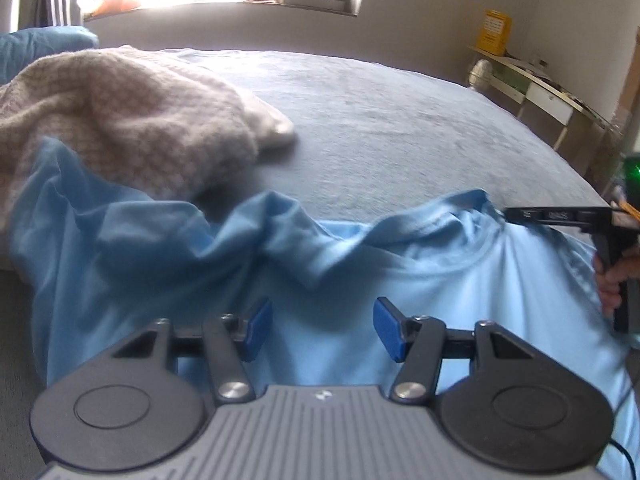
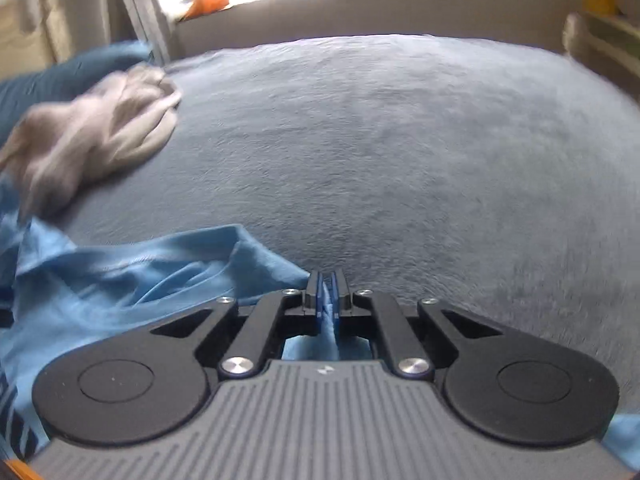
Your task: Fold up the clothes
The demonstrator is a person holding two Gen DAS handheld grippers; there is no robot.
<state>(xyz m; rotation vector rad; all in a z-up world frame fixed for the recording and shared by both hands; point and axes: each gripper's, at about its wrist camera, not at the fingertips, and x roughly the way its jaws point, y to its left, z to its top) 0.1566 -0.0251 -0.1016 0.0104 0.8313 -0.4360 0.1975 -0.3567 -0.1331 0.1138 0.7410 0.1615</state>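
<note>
Your right claw [image 2: 328,294] is clamping blue shirt [image 2: 120,280] edge on bed [image 2: 400,152]; left claw [image 1: 320,330] is hovering apart, shirt beneath, nothing gripped.

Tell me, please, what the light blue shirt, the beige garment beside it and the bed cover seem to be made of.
Shirt: probably thin cotton jersey, smooth and matte; it falls in soft, fine folds.
Beige garment: apparently a thick knit, perhaps wool; a checked stitch texture shows and the surface looks fuzzy.
Bed cover: seems a short-pile plush or fleece, grey-blue; brushed streaks show. The exact fibre cannot be told.
</note>
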